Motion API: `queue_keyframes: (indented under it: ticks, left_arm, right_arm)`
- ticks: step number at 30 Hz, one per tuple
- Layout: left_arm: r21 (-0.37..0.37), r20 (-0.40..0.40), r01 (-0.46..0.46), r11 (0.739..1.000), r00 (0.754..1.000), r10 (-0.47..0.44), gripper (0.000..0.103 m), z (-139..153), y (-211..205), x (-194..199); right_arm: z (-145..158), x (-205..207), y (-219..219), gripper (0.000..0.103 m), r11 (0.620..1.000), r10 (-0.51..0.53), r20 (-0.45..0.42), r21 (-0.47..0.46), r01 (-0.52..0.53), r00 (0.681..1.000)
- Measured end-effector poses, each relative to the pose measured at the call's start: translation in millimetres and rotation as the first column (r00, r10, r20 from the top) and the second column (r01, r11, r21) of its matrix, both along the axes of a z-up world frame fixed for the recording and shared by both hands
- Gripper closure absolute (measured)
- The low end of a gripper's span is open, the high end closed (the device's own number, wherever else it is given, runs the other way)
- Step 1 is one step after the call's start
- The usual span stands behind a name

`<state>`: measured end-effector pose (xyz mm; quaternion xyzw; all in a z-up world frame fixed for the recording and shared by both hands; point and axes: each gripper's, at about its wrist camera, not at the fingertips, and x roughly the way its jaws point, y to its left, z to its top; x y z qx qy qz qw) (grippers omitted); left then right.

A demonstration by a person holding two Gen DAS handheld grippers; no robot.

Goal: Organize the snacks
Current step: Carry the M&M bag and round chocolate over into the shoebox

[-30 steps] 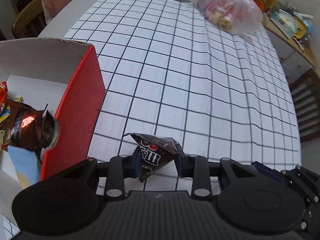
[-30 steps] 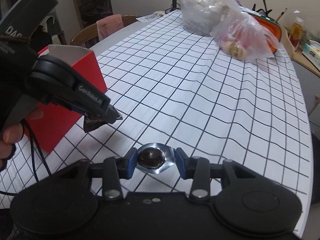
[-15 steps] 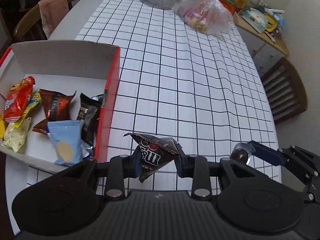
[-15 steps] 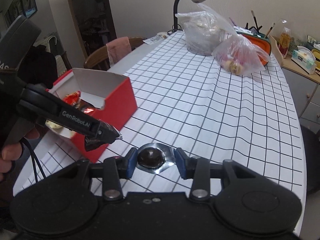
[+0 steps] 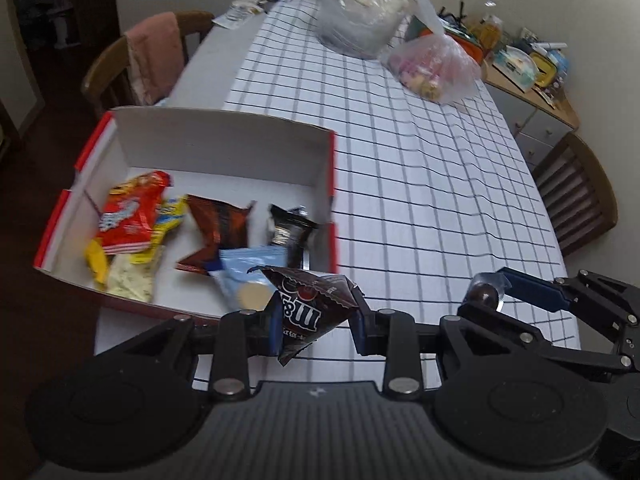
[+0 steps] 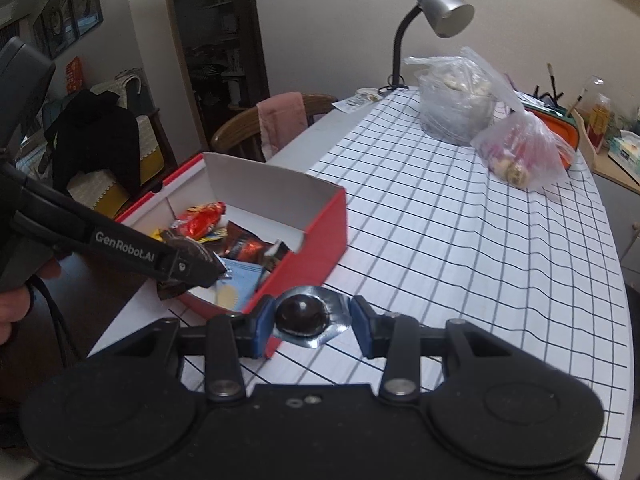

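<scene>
Beside the red box [image 5: 332,184], the left gripper [image 5: 316,326] fingers clamp a brown candy packet [image 5: 308,308]; the right gripper [image 6: 310,320] fingers clamp a foil-wrapped chocolate [image 6: 300,312].

You get dim, flat indoor light, no hard shadows. Desk lamp [image 6: 444,12] looks unlit. Slight motion blur softens the snack box [image 5: 224,148] contents and the checked tablecloth [image 5: 420,184] lines. Fisheye bends the grid hard toward the edges; corners fall dark. Faint glare on the plastic bags [image 6: 460,96].
</scene>
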<state>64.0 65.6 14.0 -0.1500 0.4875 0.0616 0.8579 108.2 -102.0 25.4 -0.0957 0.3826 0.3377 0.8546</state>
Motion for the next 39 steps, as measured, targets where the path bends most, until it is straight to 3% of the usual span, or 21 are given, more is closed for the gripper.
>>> queue_keyframes:
  ticks: [10, 21, 31, 39]
  left_arm:
    - [0.039, 0.018, -0.096, 0.995, 0.995, 0.095, 0.071, -2, 76, -7]
    - [0.091, -0.021, -0.144, 0.985, 0.989, 0.147, 0.071, -25, 131, 17]
    - [0.114, -0.056, -0.154, 0.982, 0.985, 0.161, 0.071, -58, 148, 36]
    - [0.128, -0.082, -0.117, 0.985, 0.988, 0.128, 0.071, -79, 140, 40]
  right_arm:
    - [-16, 10, 65, 0.063, 0.999, 0.028, 0.001, -0.037, -0.028, 1.000]
    - [-51, 44, 126, 0.063, 0.995, 0.008, -0.028, -0.101, -0.010, 1.000]
    - [-77, 59, 164, 0.063, 0.987, 0.031, -0.054, -0.155, -0.039, 0.998]
    - [-91, 61, 168, 0.062, 0.981, 0.028, -0.070, -0.187, -0.041, 0.997]
